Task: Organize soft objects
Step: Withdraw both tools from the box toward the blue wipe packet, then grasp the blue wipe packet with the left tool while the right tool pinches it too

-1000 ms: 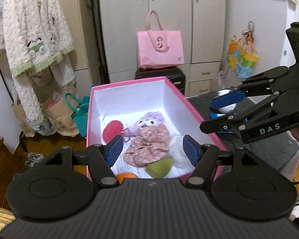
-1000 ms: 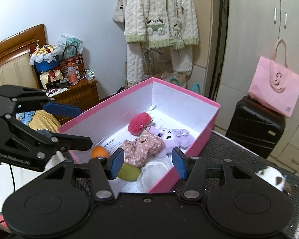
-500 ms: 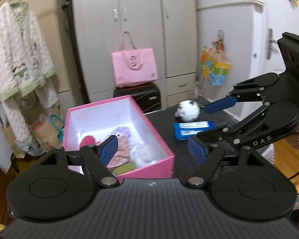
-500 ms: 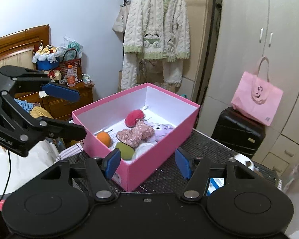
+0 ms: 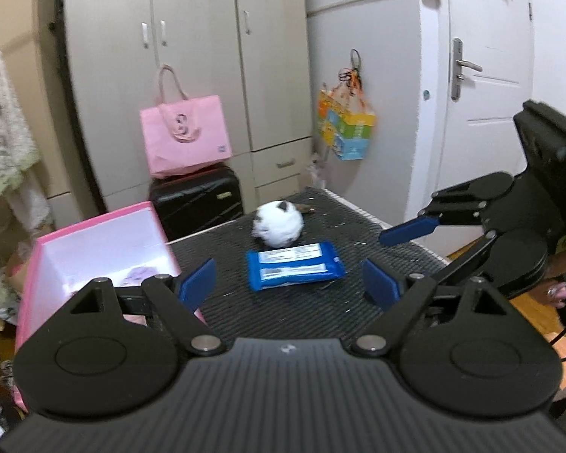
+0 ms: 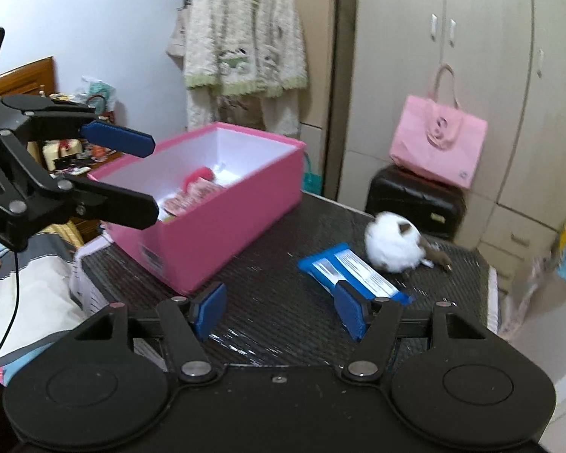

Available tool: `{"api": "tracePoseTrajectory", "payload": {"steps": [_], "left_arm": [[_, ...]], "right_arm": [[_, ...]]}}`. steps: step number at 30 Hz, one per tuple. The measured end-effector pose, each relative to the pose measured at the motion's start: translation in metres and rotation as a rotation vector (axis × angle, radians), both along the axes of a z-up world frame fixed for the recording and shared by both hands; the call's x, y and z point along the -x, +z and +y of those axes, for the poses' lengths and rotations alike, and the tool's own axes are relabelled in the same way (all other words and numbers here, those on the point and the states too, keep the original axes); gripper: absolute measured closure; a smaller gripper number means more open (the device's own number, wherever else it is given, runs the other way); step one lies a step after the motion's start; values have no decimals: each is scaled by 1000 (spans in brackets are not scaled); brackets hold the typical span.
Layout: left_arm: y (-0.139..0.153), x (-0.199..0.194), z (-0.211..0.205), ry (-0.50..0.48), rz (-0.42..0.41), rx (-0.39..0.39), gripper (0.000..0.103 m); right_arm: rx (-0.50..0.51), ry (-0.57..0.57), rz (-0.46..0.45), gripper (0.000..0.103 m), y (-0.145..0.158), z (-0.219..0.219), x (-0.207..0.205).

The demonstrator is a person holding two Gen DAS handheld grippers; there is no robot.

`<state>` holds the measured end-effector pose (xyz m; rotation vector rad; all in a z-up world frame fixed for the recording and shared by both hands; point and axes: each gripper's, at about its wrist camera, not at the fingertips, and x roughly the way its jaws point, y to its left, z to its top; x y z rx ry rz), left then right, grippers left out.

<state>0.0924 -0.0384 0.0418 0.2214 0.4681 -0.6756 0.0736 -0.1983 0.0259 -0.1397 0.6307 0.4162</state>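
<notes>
A pink box [image 6: 222, 222] with white inner walls stands open on the dark mat [image 6: 283, 317], at its left end as the right wrist camera sees it. Inside lie a red pom [image 6: 198, 175] against the far part of the floor and a pink patterned cloth [image 6: 192, 196] just in front of it; from the left wrist view a pale purple plush [image 5: 139, 277] shows low in the box, the rest hidden behind the wall. Two things lie outside the box on the mat: a blue pack [image 5: 294, 270] and, just behind it and nearly touching, a round white plush [image 5: 279, 224] with a dark patch on top. The pack lies flat, its long axis running left to right across the left wrist view, and slanting from near right to far left in the right wrist view. The plush is a ball with no clear long axis; something small and brown sticks out at its far side. The left gripper [image 5: 288, 283] is spreading, nothing between its blue pads, with the pack lying ahead of the gap. The right gripper [image 6: 279, 311] is also spreading and empty, its right pad overlapping the pack's near end in the picture; whether it touches cannot be told.
</notes>
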Motion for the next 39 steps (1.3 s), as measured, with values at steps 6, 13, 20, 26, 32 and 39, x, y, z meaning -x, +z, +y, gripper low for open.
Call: {"api": "tracePoseTrajectory", "payload": {"steps": [6, 13, 20, 26, 32, 39], "left_arm": [[-21, -31, -34, -21, 53, 8, 18], [-51, -79, -66, 37, 132, 45, 18], [-86, -122, -96, 144, 170, -8, 20], [-103, -145, -106, 202, 193, -21, 20], [-123, -159, -105, 252, 237, -7, 18], [-144, -177, -96, 290, 361, 55, 19]], "right_arm": [[-20, -40, 21, 34, -32, -23, -18], [39, -77, -18, 34, -66, -32, -46], [69, -122, 32, 34, -99, -40, -87], [118, -138, 31, 34, -108, -52, -100], [46, -46, 87, 33, -113, -64, -112], [53, -8, 52, 29, -120, -59, -124]]}}
